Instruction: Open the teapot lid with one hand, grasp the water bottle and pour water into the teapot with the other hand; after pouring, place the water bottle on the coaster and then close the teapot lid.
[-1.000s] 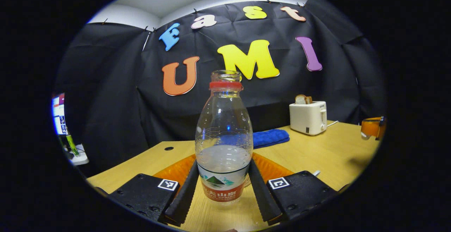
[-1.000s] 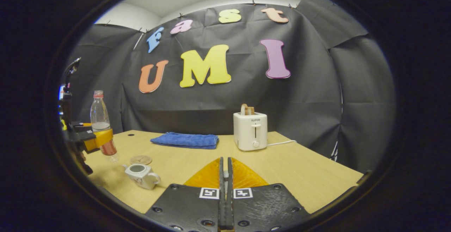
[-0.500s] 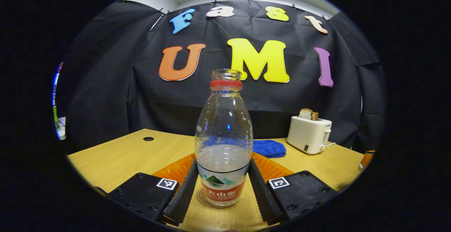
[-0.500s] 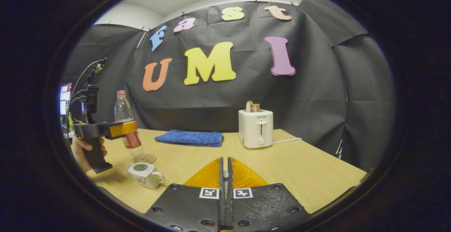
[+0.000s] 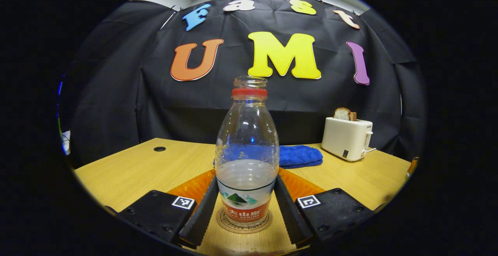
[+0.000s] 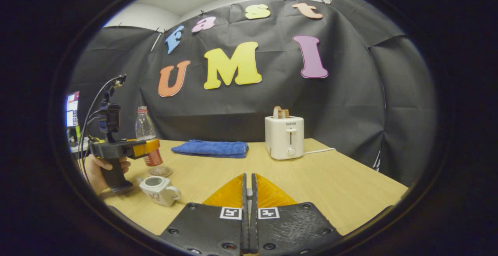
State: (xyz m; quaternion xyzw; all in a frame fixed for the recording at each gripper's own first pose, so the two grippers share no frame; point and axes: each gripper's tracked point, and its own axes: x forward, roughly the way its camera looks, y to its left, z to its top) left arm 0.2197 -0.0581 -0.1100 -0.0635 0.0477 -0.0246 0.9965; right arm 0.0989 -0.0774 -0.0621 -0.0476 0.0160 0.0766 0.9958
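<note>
Water bottle (image 5: 247, 158): clear ribbed plastic, uncapped, a red collar under its open mouth, partly filled, upright; its base rests on the coaster.
Coaster (image 5: 244, 225): thin round disc with a printed ring, flat on the desk beneath the bottle; seen from the right gripper view (image 6: 159, 171) as a small disc just behind the teapot.
Left gripper (image 5: 247, 209): its jaws press the bottle's labelled lower body from both sides; the inner faces are finely ridged. In the right gripper view a hand (image 6: 97, 166) grips its pistol-shaped handle.
Teapot (image 6: 159, 189): small white glazed ceramic, rounded body, loop handle, mouth open with the lid off; it sits on the desk just in front of the coaster.
Right gripper (image 6: 249, 225): jaws closed flat together; whether anything is between them cannot be told.
Desk (image 6: 330, 193): pale wood grain, smooth.
Towel (image 6: 212, 148): blue, plush, folded flat, towards the back of the desk.
Toaster (image 6: 284, 137): cream, boxy with rounded corners, bread slices standing in its slots.
</note>
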